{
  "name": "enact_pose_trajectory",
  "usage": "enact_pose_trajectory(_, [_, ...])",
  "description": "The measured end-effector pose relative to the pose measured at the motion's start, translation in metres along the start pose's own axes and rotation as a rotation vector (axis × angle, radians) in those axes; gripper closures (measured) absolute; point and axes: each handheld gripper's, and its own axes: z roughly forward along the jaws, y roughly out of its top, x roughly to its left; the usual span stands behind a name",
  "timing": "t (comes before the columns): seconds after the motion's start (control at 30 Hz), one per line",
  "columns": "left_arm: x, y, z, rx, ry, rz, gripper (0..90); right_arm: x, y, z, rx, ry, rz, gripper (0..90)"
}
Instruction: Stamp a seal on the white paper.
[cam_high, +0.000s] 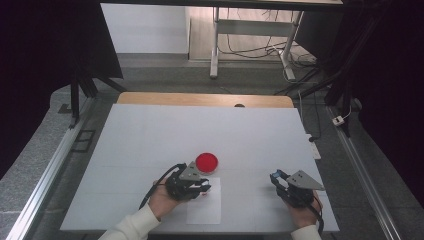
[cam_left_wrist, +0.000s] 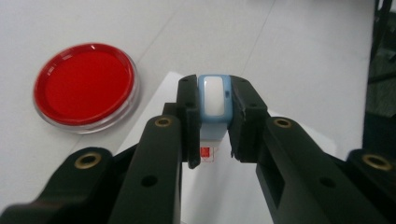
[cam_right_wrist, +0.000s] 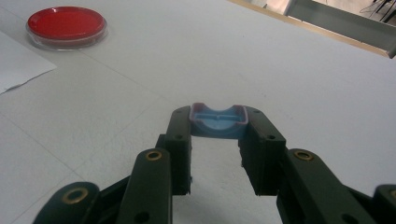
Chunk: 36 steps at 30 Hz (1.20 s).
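Left gripper (cam_high: 200, 186): we see it held low over a white paper sheet (cam_high: 204, 210), its jaws closed tight on a small blue-and-white stamp (cam_left_wrist: 215, 100) with a red-marked base pointing down at the sheet.
Red dish (cam_high: 206, 162): we see a round red ink pad in a clear rim on the white table (cam_high: 150, 135), just beyond the left gripper.
Right gripper (cam_high: 278, 178): we see it well apart on the right, its jaws partly closed, pinching a blue cap (cam_right_wrist: 218, 120), hollow side up.
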Motion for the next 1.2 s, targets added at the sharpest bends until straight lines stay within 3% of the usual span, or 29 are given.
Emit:
enact_pose_trajectory(0.4, [0.008, 0.004, -0.019, -0.083, -0.015, -0.051, 75.5, 0.000, 0.000, 0.000, -0.004, 0.000, -0.002, 64.7])
enact_pose_trajectory(1.2, [0.022, 0.010, -0.048, -0.193, -0.022, -0.117, 75.5, 0.001, 0.000, 0.001, 0.002, -0.002, -0.004, 64.7])
